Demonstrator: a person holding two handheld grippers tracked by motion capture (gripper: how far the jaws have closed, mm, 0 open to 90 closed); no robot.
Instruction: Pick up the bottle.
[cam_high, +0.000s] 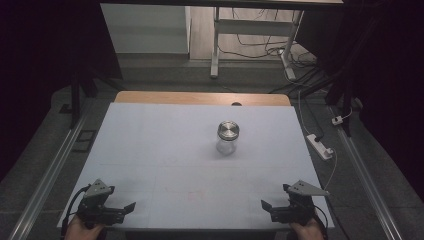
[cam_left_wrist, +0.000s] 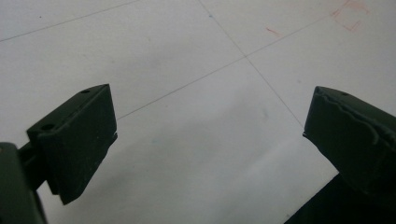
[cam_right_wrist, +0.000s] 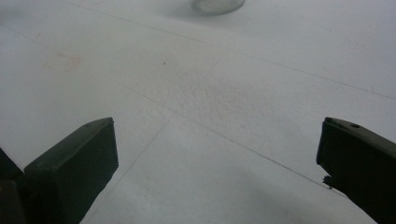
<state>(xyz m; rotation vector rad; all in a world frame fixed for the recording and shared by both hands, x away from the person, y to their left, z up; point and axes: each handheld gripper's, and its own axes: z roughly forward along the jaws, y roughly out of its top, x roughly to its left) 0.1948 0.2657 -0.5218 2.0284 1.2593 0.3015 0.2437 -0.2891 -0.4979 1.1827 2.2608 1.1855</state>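
Lidded glass jar (cam_high: 228, 137) alone, centre frame on white bench (cam_high: 150, 150); left tool (cam_high: 131, 206) and right tool (cam_high: 264, 204) at lower corners, both released, well apart from jar; power strip (cam_high: 320, 146) on floor right

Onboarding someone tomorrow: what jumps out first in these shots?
A lone glass jar with a metal lid stands upright just right of center on the white table, nothing near it. The left gripper and right gripper rest at the near corners, far from the jar, fingers spread open over bare tabletop. Beyond the table's right edge, a white power strip lies on the floor.
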